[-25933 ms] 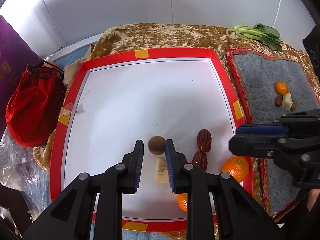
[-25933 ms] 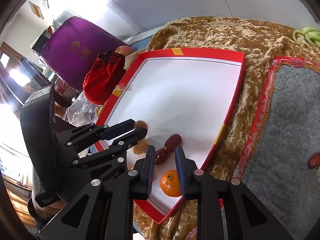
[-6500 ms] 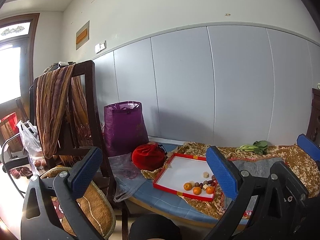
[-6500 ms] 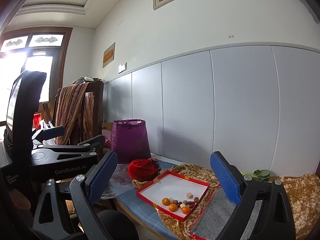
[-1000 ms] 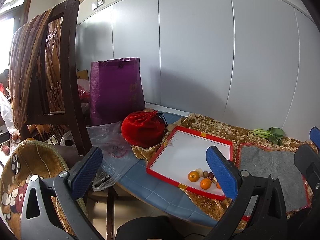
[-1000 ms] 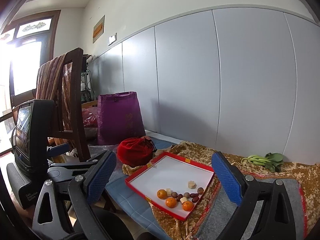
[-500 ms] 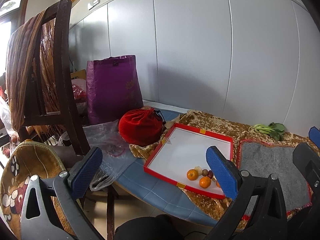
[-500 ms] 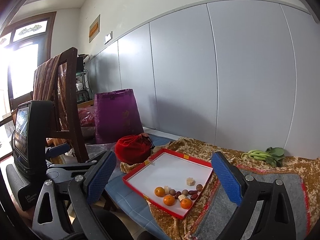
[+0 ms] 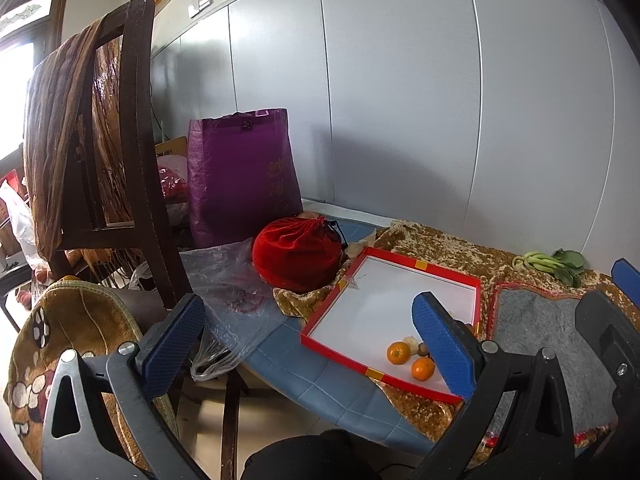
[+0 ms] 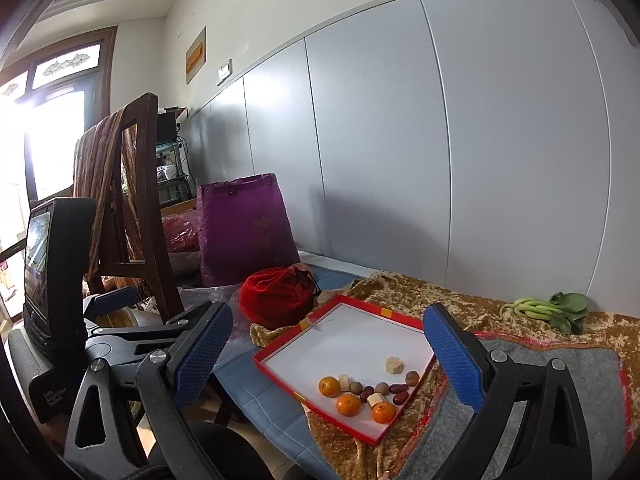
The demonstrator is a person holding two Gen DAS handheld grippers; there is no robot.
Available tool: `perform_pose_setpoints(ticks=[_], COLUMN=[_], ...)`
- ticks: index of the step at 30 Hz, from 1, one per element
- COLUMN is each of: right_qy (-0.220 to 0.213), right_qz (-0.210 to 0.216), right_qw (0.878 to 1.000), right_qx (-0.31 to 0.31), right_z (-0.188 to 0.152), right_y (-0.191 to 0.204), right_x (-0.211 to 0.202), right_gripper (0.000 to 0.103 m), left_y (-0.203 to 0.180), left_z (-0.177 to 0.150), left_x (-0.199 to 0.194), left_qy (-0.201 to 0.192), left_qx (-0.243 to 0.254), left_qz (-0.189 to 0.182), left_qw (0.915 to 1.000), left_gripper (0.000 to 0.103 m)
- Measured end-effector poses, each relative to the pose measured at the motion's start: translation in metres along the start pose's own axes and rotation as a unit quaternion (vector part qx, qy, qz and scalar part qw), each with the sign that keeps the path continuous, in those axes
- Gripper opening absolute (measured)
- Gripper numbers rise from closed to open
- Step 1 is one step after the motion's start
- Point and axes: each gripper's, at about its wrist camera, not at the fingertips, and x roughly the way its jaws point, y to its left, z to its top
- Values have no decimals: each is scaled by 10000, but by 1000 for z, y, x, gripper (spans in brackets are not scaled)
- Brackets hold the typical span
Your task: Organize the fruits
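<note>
A white tray with a red rim [image 10: 280, 348] [image 9: 340, 296] lies on the gold cloth. Near its front corner sit three oranges [image 10: 348, 405], dark red dates [image 10: 398, 389], brown round fruits [image 10: 412, 378] and pale chunks [image 10: 394, 365]. In the left wrist view two oranges [image 9: 398, 353] show; the rest hide behind a finger. My left gripper [image 9: 308, 342] is wide open and empty, well back from the table. My right gripper [image 10: 326, 354] is wide open and empty, also held back.
A grey felt mat [image 10: 560, 392] [image 9: 540, 320] lies right of the tray. Green bok choy [image 10: 548, 308] lies at the back right. A red drawstring pouch [image 10: 276, 298], a purple bag [image 10: 244, 224], a plastic bag [image 9: 228, 280] and a wooden chair [image 9: 120, 160] stand to the left.
Both grippers have come a little closer to the table and lower; the tray and fruits look larger. Both stay wide open and empty.
</note>
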Motion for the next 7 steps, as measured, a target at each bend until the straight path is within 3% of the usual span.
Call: perform_pose_setpoints(ticks=[7], right_qy=[38], right_qz=[-69], right_qw=[9999], right_qx=[116], right_z=[-3], right_y=[-20], right_x=[2], right_gripper=[97], left_y=[-32], left_z=[6], left_x=[4], left_qy=[-39], left_qx=[284], left_qz=[-131], left_qw=[9995], left_gripper=[103])
